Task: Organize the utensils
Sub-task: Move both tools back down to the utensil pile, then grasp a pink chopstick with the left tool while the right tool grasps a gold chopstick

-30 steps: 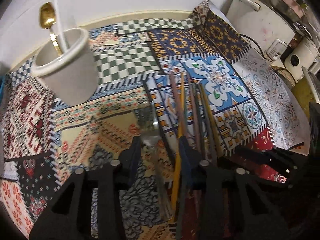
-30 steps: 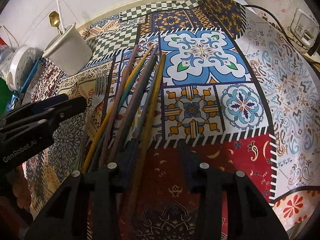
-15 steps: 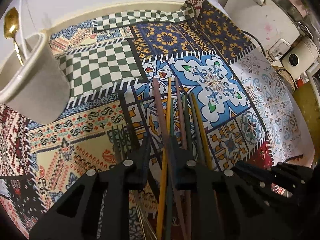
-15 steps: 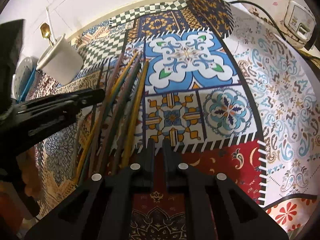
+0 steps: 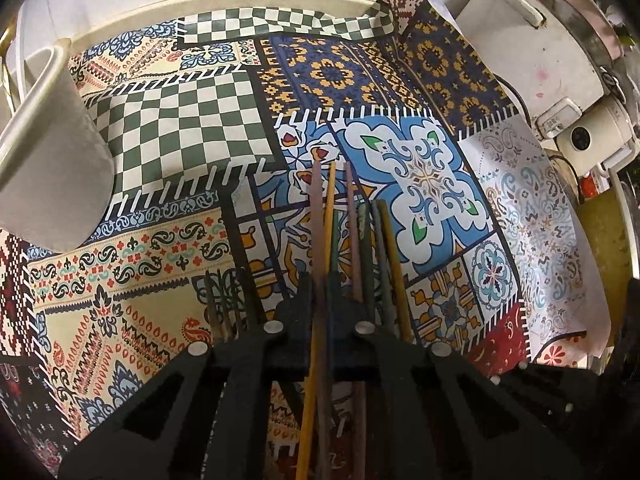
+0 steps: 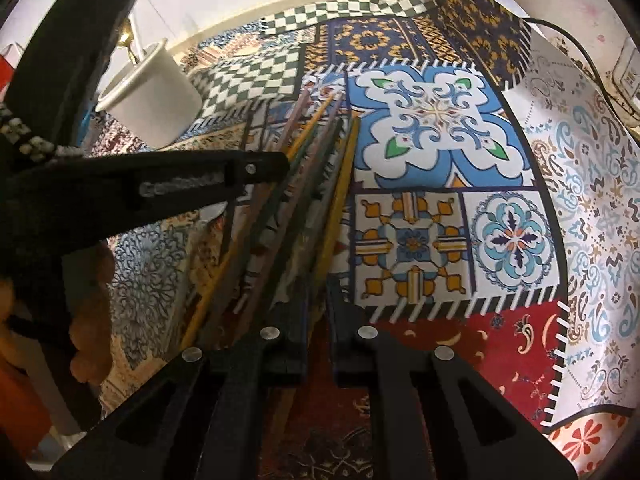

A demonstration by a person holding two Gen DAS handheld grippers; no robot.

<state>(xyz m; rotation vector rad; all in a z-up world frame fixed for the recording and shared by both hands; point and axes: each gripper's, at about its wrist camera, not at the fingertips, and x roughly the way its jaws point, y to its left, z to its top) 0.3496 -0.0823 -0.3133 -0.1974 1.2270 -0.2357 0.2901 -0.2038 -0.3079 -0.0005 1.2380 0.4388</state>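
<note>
1. Inspecting the left wrist view, we find the left gripper has just been closing and is now clenched on chopsticks out of the coloured bundle; a yellow stick and a brown one run straight between its jaws.
2. A second ago those jaws stood apart over the bundle. We judge the pick to be made, though not yet lifted.
3. The rest of the chopsticks lie side by side on the patterned desk, just right of the grasped ones, tips pointing toward the wall.
4. The right gripper has likewise closed over the last second. Its jaws are nearly together beside the near ends of the bundle. We cannot tell whether a stick is caught between them, and we see none plainly.
5. A fork lies on the desk just left of the left gripper, untouched.
6. The white cup, with a gold spoon standing in it, sits well apart at the far left; we take it to be the destination.
7. Risk noted: thin sticks may pivot or slip from the grip when raised.
</note>
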